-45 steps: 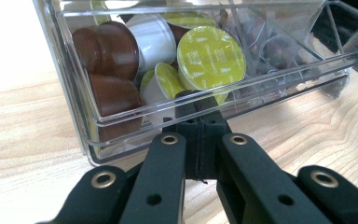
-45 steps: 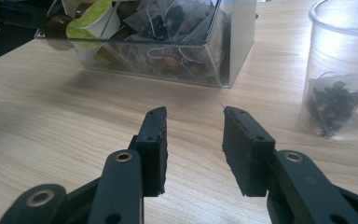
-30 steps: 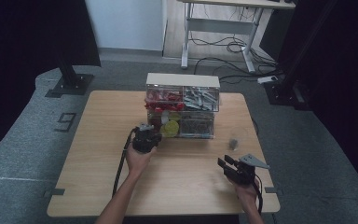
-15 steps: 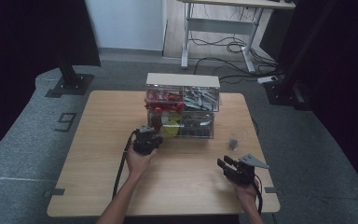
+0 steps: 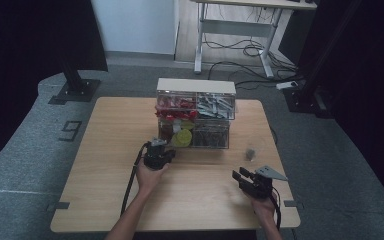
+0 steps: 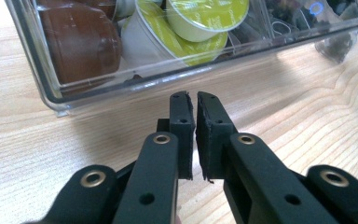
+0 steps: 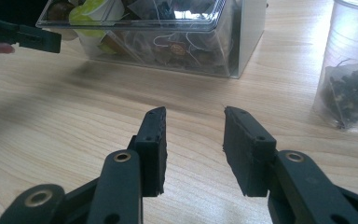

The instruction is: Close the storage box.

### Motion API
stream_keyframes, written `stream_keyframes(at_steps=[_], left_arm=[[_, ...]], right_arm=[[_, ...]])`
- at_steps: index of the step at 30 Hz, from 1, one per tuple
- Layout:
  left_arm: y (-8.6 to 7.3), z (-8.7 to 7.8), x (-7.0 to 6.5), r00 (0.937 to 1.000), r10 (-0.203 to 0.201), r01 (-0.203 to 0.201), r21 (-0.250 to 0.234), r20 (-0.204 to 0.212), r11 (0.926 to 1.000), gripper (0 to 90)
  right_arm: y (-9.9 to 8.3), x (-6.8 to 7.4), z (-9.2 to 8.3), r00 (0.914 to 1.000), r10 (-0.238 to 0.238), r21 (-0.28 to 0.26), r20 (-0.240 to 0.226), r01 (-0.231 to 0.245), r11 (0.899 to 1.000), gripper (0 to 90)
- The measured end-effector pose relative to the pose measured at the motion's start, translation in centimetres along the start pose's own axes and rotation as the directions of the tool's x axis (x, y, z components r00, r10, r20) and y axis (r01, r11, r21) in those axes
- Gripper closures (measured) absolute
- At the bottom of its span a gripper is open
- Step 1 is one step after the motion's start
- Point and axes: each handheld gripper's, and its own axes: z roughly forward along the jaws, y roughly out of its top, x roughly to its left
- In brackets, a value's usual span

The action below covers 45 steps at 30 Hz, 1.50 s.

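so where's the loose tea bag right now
The tea bag lies on the table in the high view, just off the clear organiser's front right corner and ahead of the right gripper; it sits at the right edge of the right gripper view.

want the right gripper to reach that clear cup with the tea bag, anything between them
Nothing visible does. The right gripper is open over bare table, and the clear cup stands ahead to its right, apart from the organizer box.

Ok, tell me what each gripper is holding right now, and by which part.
Nothing is held. The left gripper has its jaws almost together with nothing between them, just short of the clear drawer. The right gripper is open over bare table.
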Motion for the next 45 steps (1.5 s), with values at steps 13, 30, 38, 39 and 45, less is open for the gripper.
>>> stream_keyframes(at_steps=[13, 30, 38, 39, 45], left_arm=[[-2.9, -1.6, -0.3, 0.9969, 0.079, -0.079, -0.005, -0.003, 0.9969, 62.8], [-7.0, -5.3, -0.2, 0.9905, 0.138, -0.137, 0.012, -0.005, 0.9904, 49.2], [-8.5, -5.7, 0.2, 0.9884, 0.151, -0.150, 0.078, -0.010, 0.9856, 47.1], [-8.6, -5.7, 0.3, 0.9883, 0.152, -0.151, 0.078, -0.013, 0.9855, 47.2], [-8.9, -5.5, 0.9, 0.9905, 0.137, -0.135, 0.099, -0.013, 0.9858, 47.9]], right_arm=[[-0.4, 0.0, 0.4, 1.0000, 0.003, 0.022, -0.009, -0.003, 1.000, 56.1], [-1.3, 1.0, -0.1, 0.9982, -0.047, 0.090, -0.037, 0.050, 0.995, 50.5], [-2.0, 0.5, -0.7, 0.9990, -0.035, 0.109, -0.028, 0.038, 0.993, 48.3], [-2.0, 0.5, -0.7, 0.9990, -0.034, 0.110, -0.028, 0.037, 0.993, 48.0], [-2.1, 0.5, -0.6, 0.9989, -0.041, 0.121, -0.023, 0.044, 0.992, 46.4]])
